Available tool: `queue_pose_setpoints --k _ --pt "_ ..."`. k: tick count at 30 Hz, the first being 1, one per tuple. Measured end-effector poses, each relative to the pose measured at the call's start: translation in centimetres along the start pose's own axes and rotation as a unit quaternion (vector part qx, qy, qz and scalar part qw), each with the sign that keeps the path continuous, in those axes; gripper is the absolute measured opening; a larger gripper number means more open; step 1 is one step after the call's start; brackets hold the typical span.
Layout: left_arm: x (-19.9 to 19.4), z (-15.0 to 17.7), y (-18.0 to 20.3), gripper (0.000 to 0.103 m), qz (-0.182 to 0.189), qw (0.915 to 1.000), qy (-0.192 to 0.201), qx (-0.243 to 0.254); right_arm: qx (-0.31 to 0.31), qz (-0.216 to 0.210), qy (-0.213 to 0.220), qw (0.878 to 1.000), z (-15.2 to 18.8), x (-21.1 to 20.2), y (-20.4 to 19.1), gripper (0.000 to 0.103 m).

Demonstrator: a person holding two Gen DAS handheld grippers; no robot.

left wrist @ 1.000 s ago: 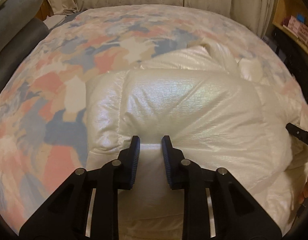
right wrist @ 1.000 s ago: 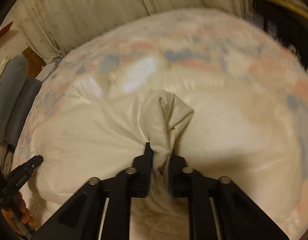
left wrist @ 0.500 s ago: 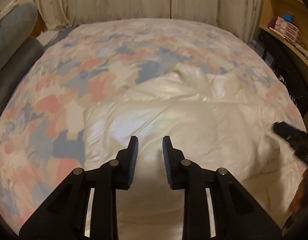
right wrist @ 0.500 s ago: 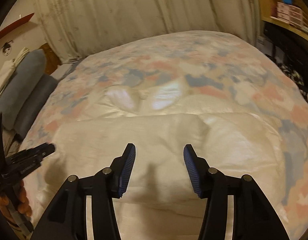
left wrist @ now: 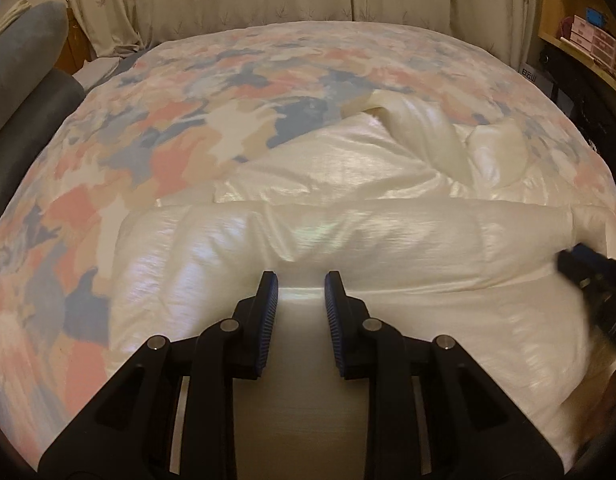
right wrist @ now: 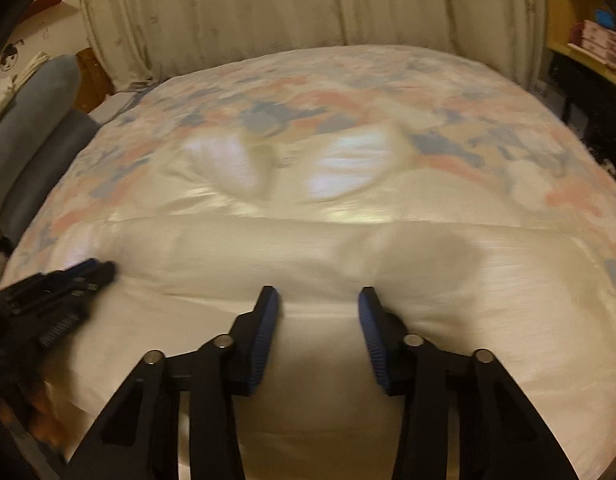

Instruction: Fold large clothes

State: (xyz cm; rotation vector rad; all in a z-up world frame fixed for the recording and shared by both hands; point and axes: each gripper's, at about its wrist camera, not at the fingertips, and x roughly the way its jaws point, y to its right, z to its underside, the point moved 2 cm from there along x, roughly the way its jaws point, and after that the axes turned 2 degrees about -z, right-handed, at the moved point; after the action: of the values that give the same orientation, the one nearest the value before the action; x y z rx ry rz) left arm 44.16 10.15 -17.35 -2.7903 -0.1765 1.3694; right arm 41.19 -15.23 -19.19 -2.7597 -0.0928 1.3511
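Warm, dim yellowish room light fills both views. Glare sheens on the glossy cream garment (left wrist: 348, 240) at mid-frame. The right wrist view is motion-blurred throughout, its bedspread (right wrist: 488, 128) pattern smeared; the left wrist view is sharper. Fisheye bulge bends the edges, and black vignetting fills the corners.

The left handheld gripper (left wrist: 297, 280) is a matte black plastic tool whose two angular linkage arms, each pinned with round silver screws, end in narrow upright fingers (left wrist: 268, 312) faced with ridged blue rubber pads. The right handheld gripper (right wrist: 315, 294) is built the same, black arms with silver pivot screws and blue ribbed pads on the inner faces of its fingers (right wrist: 264, 328). Seen from the side in the other camera, each tool shows a black body with blue edging and a ribbed grille-like section.
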Motion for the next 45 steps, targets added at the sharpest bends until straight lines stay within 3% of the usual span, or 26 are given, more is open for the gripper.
queue_pose_setpoints --k 2,5,8,10,13,15,17,27,32,39,45 --pt "0.3 0.0 -0.9 0.022 0.004 1.0000 -0.002 -0.005 0.008 -0.003 -0.002 1.000 0.2 -0.1 1.7 0.025" --pt "0.4 0.0 -2.4 0.022 0.006 0.9998 -0.009 -0.015 0.027 0.006 -0.004 1.000 -0.1 -0.4 3.9 0.023" --pt "0.0 0.0 -3.2 0.022 0.008 0.9996 -0.015 -0.021 0.070 0.005 -0.011 0.997 -0.3 -1.2 6.4 0.029" --pt "-0.4 0.1 -3.4 0.023 0.006 0.9996 -0.018 -0.020 0.090 0.012 -0.009 0.996 0.0 -2.2 7.8 0.046" --pt "-1.5 0.3 -3.6 0.033 0.008 0.9994 -0.021 -0.025 0.100 0.007 -0.009 0.995 0.3 -3.6 8.8 0.046" --pt "-2.4 0.6 -3.8 0.047 0.014 0.9992 -0.022 -0.031 0.103 0.001 -0.008 0.995 0.5 -4.7 8.7 0.046" --pt "-3.5 0.9 -4.0 0.052 0.021 0.9989 -0.020 -0.036 0.102 -0.002 -0.005 0.995 0.6 -5.5 8.3 0.047" --pt "-10.1 2.8 -5.7 0.053 0.029 0.9988 -0.007 -0.039 0.092 -0.011 0.013 0.996 1.7 -11.9 5.9 0.049" --pt "-14.5 4.1 -6.6 0.053 0.036 0.9988 0.006 -0.031 0.095 -0.020 0.022 0.995 3.1 -16.5 5.1 0.060" --pt "-21.1 7.0 -8.0 0.064 0.042 0.9986 0.026 -0.020 0.086 -0.039 0.042 0.995 5.8 -23.8 4.2 0.073" --pt "-25.8 10.3 -9.7 0.066 0.049 0.9980 0.037 -0.014 0.074 -0.054 0.056 0.994 9.2 -30.4 4.1 0.083"
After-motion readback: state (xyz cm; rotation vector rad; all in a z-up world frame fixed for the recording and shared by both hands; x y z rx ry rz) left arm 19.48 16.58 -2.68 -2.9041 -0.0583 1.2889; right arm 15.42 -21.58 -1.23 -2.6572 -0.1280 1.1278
